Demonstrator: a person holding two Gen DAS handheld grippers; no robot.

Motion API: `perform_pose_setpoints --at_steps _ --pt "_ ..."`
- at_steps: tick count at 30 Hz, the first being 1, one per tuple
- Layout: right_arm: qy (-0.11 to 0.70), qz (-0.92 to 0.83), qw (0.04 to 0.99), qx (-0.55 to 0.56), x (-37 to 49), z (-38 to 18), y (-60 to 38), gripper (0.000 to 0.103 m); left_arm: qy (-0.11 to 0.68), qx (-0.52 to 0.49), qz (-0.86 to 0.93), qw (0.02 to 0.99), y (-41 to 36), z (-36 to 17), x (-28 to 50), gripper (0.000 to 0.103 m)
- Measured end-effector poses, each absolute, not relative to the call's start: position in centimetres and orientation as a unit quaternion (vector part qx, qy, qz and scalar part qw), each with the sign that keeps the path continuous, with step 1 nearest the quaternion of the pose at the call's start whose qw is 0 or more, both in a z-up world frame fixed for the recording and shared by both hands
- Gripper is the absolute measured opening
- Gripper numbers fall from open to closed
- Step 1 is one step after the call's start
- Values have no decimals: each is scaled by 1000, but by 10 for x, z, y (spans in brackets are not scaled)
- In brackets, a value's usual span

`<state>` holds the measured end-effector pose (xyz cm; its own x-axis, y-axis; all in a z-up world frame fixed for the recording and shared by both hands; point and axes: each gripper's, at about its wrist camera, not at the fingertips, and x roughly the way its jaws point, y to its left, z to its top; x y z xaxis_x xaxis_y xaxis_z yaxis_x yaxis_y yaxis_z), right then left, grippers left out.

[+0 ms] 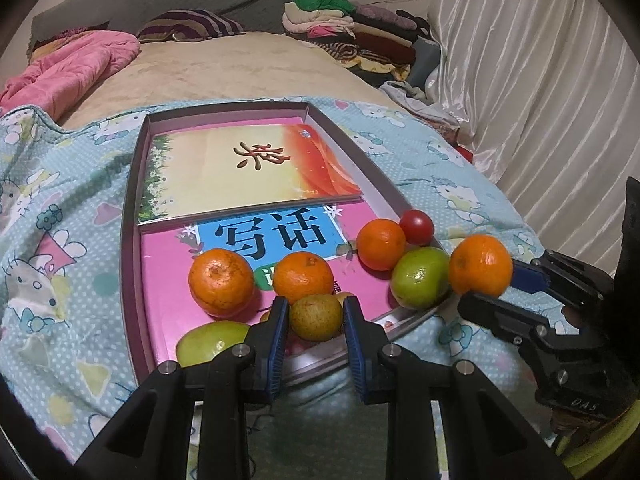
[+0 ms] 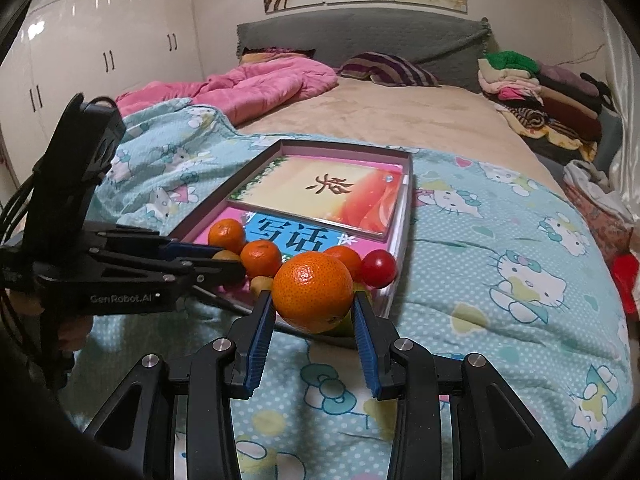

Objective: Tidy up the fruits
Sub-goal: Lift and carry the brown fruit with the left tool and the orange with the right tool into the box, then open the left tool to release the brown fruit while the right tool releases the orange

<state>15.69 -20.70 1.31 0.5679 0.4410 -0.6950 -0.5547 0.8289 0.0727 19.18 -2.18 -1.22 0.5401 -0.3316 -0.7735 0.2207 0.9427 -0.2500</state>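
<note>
A shallow box tray (image 1: 130, 240) lies on the bed with two books inside. My left gripper (image 1: 315, 314) is shut on a small yellow-green fruit (image 1: 314, 317) just above the tray's near end. Beyond it rest three oranges (image 1: 221, 282), (image 1: 303, 277), (image 1: 381, 244), a green fruit (image 1: 420, 277), a red cherry tomato (image 1: 417, 227) and another green fruit (image 1: 212, 342) at the near left corner. My right gripper (image 2: 313, 306) is shut on a large orange (image 2: 313, 291), held beside the tray's (image 2: 348, 146) near right corner. It appears at the right of the left wrist view as the right gripper (image 1: 490, 289); the left gripper (image 2: 230, 260) shows in the right wrist view.
A cartoon-cat blanket (image 2: 500, 260) covers the near bed. Farther back are a pink quilt (image 2: 256, 84), a striped pillow (image 2: 388, 68) and a pile of folded clothes (image 2: 540, 96). White curtains (image 1: 540, 80) hang on the right and white wardrobe doors (image 2: 100, 40) on the left.
</note>
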Motion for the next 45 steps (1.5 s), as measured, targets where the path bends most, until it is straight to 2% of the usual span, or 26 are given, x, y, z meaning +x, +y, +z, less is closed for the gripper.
perform_pose_setpoints --at_steps 33,45 --pt "383 331 853 -129 167 -10 -164 40 464 -95 -181 862 -13 -13 194 28" --pt "390 339 849 -112 172 -11 -163 41 464 -94 -181 862 -11 -13 196 28"
